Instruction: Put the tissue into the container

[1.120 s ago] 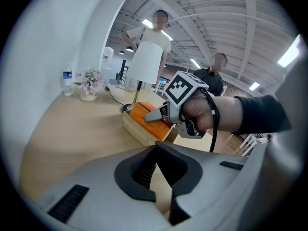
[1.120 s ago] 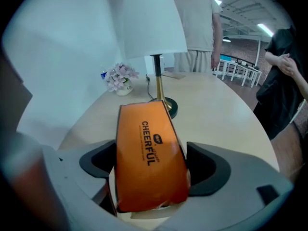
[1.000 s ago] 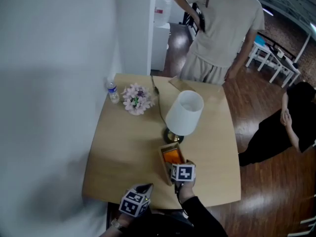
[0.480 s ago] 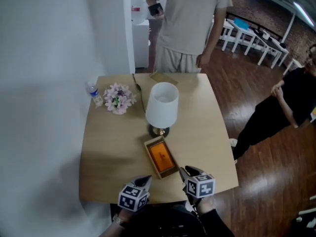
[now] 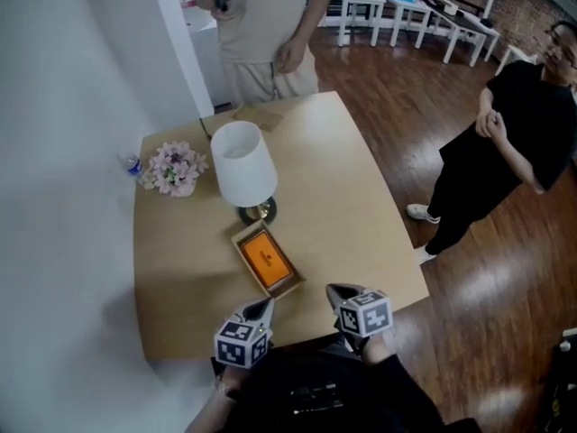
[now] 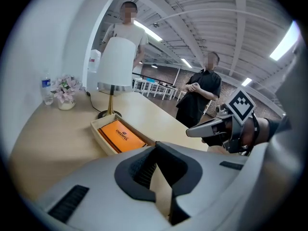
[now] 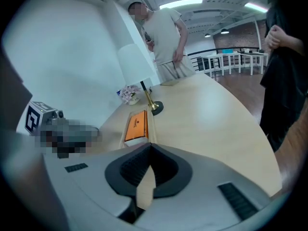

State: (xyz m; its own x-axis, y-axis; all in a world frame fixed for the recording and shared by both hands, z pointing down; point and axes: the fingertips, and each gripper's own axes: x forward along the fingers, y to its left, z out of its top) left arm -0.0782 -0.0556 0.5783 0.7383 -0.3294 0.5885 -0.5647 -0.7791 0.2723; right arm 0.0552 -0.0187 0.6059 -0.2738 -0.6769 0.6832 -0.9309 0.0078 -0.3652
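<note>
An orange tissue pack (image 5: pixel 266 258) lies flat inside a shallow wooden container (image 5: pixel 236 239) on the table, just in front of the lamp. My left gripper (image 5: pixel 267 304) sits at the table's near edge, just short of the container's near end, shut and empty. My right gripper (image 5: pixel 335 290) hangs to the right of the container, apart from it, shut with nothing between its jaws. In the left gripper view the pack (image 6: pixel 121 135) fills the container (image 6: pixel 98 132), and the right gripper (image 6: pixel 192 130) points in from the right. The right gripper view shows the pack (image 7: pixel 134 125) ahead.
A white-shaded lamp (image 5: pixel 242 162) stands mid-table, its cord running back. Pink flowers (image 5: pixel 176 167) and a small water bottle (image 5: pixel 132 163) stand by the wall at the left. One person in beige (image 5: pixel 261 16) stands behind the table, another in black (image 5: pixel 505 142) to the right.
My right gripper has drawn back from the container's near end to the front right of the table. The tissue pack stays in the container. The head view has swung round.
</note>
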